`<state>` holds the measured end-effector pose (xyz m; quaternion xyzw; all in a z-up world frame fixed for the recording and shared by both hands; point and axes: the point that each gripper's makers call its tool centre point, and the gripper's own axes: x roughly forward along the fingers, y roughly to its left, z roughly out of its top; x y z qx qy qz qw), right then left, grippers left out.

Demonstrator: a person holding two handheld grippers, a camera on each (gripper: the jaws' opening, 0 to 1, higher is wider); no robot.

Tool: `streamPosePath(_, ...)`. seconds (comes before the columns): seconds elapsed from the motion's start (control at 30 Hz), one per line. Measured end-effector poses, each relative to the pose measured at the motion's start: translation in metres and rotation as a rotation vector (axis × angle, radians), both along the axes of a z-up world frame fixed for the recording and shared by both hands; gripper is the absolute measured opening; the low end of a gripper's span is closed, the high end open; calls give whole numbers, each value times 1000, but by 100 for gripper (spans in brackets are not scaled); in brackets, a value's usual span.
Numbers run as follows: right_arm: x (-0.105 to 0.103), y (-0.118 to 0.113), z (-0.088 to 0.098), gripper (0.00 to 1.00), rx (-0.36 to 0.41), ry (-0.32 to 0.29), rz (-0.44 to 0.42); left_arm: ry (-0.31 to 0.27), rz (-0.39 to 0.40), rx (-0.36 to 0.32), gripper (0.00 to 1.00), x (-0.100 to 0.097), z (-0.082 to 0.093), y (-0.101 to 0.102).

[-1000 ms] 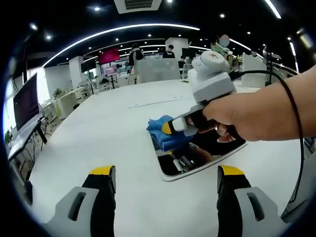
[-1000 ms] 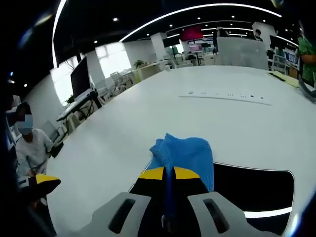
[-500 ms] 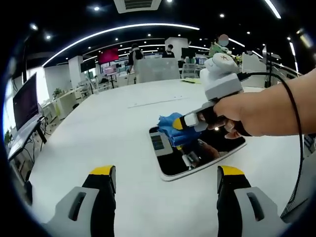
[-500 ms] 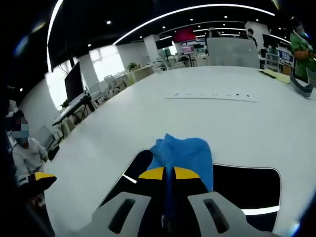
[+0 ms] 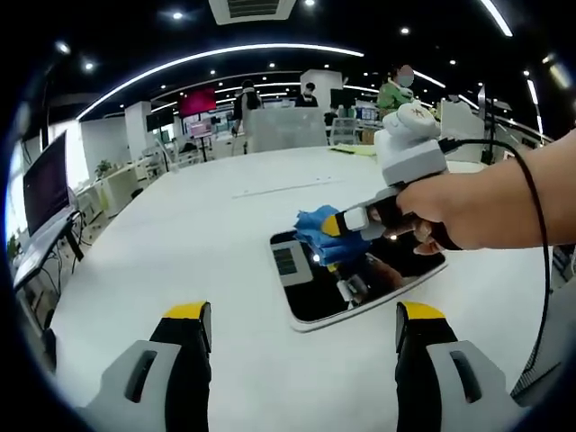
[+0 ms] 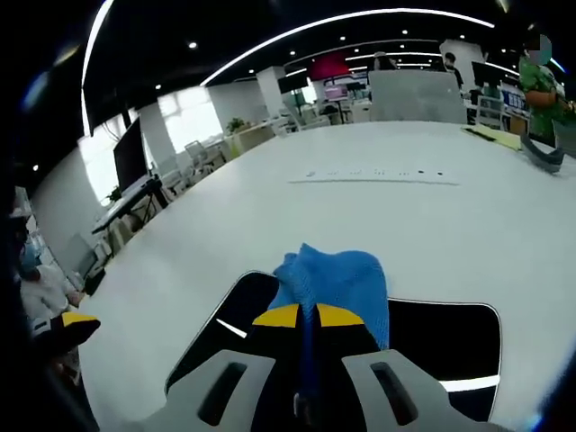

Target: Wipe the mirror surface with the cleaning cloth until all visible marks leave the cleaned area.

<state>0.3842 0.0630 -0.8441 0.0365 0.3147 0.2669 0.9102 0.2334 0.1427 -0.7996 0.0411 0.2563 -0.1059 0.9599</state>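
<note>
Jaws of the right gripper (image 6: 301, 315) pinch the blue cleaning cloth (image 6: 335, 279), pressing it forward onto the mirror (image 5: 360, 288) for wiping; left gripper (image 5: 301, 322) jaws parted, idle, mirror ahead on counter (image 5: 162, 243)

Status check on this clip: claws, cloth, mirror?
Right claw shut on blue cloth, pressed to mirror. Left claw open, hovering off the mirror. White table, nothing obstructing.

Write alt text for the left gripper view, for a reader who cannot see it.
A hand holds the right tool, shut on a blue cleaning cloth, pressing it onto a dark rectangular mirror lying flat on a white table. The left tool hangs open in the foreground, short of the mirror. An open-plan office lies behind.
</note>
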Motion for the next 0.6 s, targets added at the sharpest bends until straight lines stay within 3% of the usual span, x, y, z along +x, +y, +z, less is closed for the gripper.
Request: streamPosePath(0.6, -1, -2, 1, 1, 6, -2, 1, 5, -2, 0, 84, -4, 1, -1)
